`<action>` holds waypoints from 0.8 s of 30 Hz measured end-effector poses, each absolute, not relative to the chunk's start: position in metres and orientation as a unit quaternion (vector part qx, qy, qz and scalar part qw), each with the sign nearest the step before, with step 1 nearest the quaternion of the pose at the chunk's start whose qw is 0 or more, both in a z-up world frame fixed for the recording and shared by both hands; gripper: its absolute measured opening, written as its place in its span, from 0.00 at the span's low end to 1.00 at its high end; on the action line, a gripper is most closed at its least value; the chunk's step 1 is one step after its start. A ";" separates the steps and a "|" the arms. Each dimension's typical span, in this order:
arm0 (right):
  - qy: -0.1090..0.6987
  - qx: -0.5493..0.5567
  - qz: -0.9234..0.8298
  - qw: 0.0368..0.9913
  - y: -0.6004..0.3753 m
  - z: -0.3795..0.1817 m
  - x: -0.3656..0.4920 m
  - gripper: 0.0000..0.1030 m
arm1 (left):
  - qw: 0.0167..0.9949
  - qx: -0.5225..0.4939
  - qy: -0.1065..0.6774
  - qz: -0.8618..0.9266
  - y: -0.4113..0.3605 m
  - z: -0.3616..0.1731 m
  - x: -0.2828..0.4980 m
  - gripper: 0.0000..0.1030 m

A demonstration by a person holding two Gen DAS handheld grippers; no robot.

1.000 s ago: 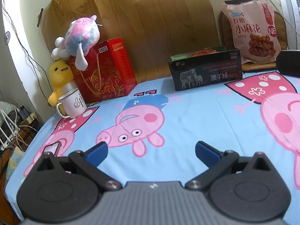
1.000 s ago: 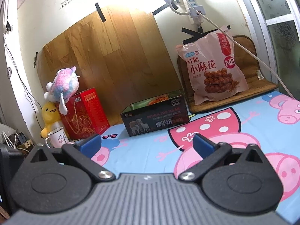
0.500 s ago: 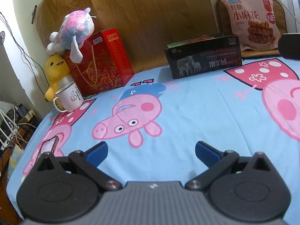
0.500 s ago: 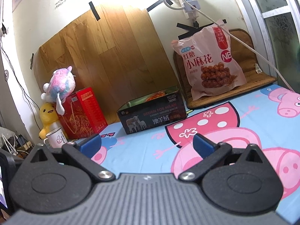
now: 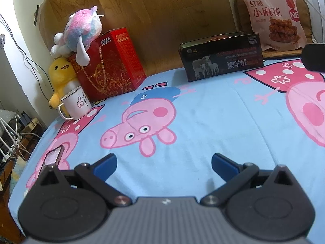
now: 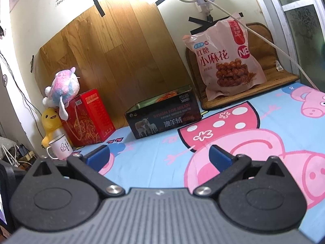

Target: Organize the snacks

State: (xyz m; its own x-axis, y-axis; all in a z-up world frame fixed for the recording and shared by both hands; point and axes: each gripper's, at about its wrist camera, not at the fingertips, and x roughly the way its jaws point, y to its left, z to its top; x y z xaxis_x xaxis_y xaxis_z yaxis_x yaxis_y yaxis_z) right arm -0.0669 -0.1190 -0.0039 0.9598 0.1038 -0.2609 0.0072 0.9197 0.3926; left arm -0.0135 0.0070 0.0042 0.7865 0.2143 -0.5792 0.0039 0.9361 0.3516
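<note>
A pink snack bag (image 5: 276, 16) with Chinese print leans upright against the wall at the far right; it also shows in the right wrist view (image 6: 227, 59). A black open-top box (image 5: 221, 57) with orange packets inside stands to its left, also in the right wrist view (image 6: 164, 116). My left gripper (image 5: 162, 165) is open and empty, low over the cartoon-pig sheet. My right gripper (image 6: 159, 155) is open and empty, well short of the box.
A red gift box (image 5: 107, 65) with a pink plush toy (image 5: 79, 32) on top stands at the far left, beside a yellow duck plush (image 5: 59, 75) and a white mug (image 5: 75, 105). A phone (image 5: 52, 156) lies near the left edge. A white cable (image 6: 264, 38) hangs at right.
The left gripper has tilted and moved a little closer to the sheet, so the box and bag sit higher in view. The right gripper view shifted slightly. Both stay open.
</note>
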 end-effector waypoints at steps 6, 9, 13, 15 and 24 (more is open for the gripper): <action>0.143 0.202 0.024 0.969 -0.120 -0.005 -0.066 1.00 | 0.930 0.170 0.322 0.059 0.007 0.003 -0.014 1.00; 0.146 0.204 0.026 0.968 -0.120 -0.005 -0.065 1.00 | 0.929 0.171 0.321 0.060 0.007 0.003 -0.014 1.00; 0.146 0.203 0.028 0.968 -0.119 -0.005 -0.066 1.00 | 0.929 0.174 0.320 0.063 0.009 0.001 -0.015 1.00; 0.147 0.203 0.028 0.968 -0.119 -0.005 -0.066 1.00 | 0.928 0.176 0.321 0.063 0.009 0.000 -0.016 1.00; 0.152 0.207 0.029 0.966 -0.120 -0.007 -0.064 1.00 | 0.927 0.179 0.322 0.062 0.008 -0.001 -0.016 1.00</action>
State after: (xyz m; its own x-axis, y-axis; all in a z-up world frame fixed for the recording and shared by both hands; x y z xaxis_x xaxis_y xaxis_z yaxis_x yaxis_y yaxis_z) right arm -0.0643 -0.1202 -0.0067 0.9521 0.1190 -0.2815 0.0066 0.9129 0.4082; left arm -0.0159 0.0076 -0.0014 0.7845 0.2308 -0.5755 0.0004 0.9280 0.3727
